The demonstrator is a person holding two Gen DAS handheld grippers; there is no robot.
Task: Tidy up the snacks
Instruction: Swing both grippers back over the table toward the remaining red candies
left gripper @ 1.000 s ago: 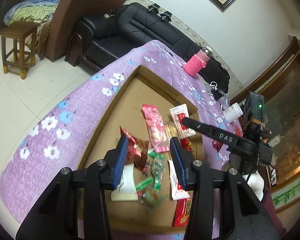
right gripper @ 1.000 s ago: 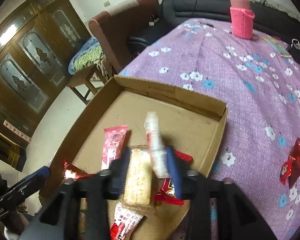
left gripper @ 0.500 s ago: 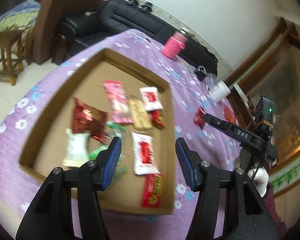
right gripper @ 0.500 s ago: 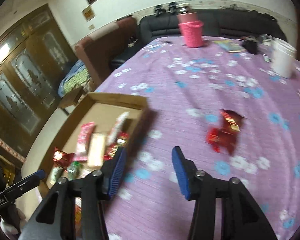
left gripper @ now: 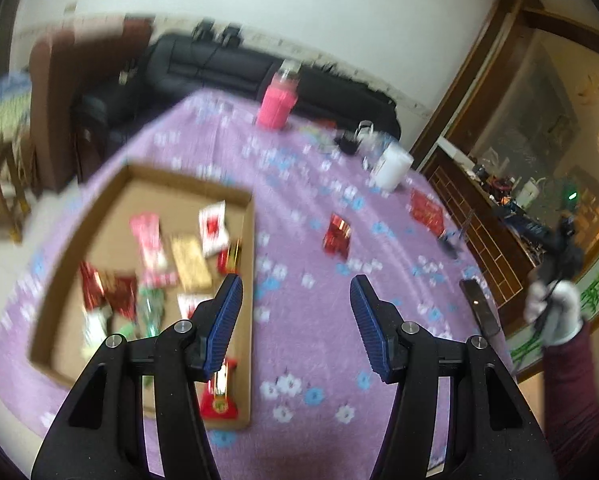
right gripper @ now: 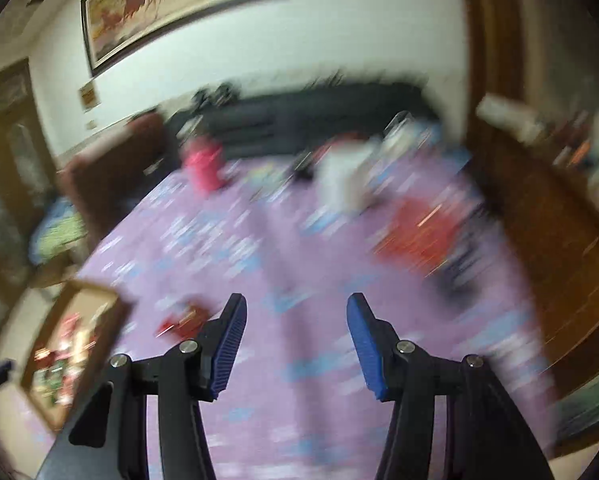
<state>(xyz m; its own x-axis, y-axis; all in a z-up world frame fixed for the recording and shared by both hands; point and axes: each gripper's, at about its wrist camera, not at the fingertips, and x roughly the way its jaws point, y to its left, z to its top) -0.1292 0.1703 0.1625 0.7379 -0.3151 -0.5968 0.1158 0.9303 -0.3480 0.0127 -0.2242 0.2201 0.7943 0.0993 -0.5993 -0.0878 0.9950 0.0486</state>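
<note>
A shallow cardboard box lies on the purple flowered tablecloth and holds several snack packets. A red foil snack lies loose on the cloth to the right of the box, and a larger red packet lies farther right. My left gripper is open and empty above the cloth by the box's right wall. My right gripper is open and empty; its view is blurred. There the box sits at lower left, the red foil snack by the left finger, the red packet ahead.
A pink-sleeved bottle and a white cup stand at the table's far side. A dark phone lies near the right edge. A black sofa and a brown armchair stand beyond the table.
The right gripper let a snack go into the box, opened and swung right across the table. The left gripper swung right from over the box and opened wider.
</note>
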